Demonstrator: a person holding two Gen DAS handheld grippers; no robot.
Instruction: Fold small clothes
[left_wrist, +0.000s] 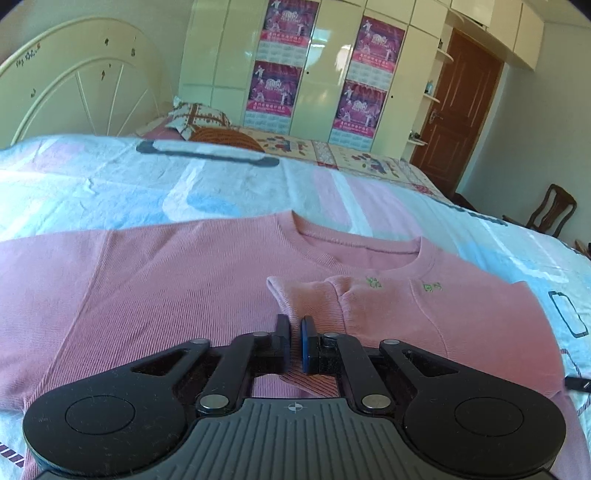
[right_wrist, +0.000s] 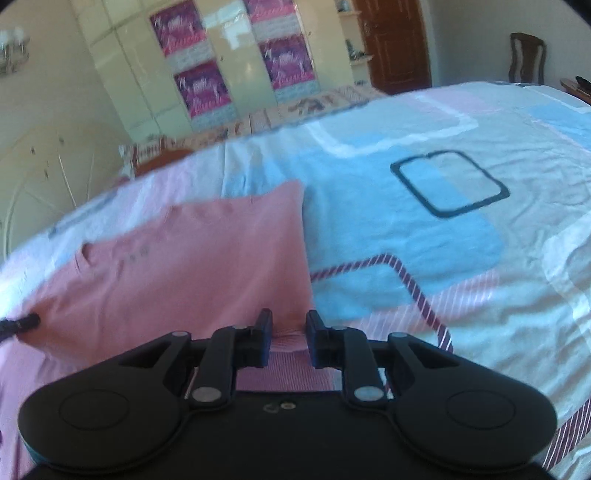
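- Pink shirt (left_wrist: 155, 295) lay flat on the bed (left_wrist: 110, 184), collar toward the headboard.
- Left hand-held gripper (left_wrist: 294, 332) pinched a sleeve fold over the chest.
- Right hand-held gripper (right_wrist: 289, 328) was spread at the shirt's side edge.
- Advice: lay the sleeve flat before letting go.

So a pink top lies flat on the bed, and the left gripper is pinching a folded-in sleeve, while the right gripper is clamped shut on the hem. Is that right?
Not quite. In the right wrist view the right gripper is open, its fingers apart over the pink top, clamping nothing. The rest holds: the left gripper pinches the folded-in sleeve on the bed.
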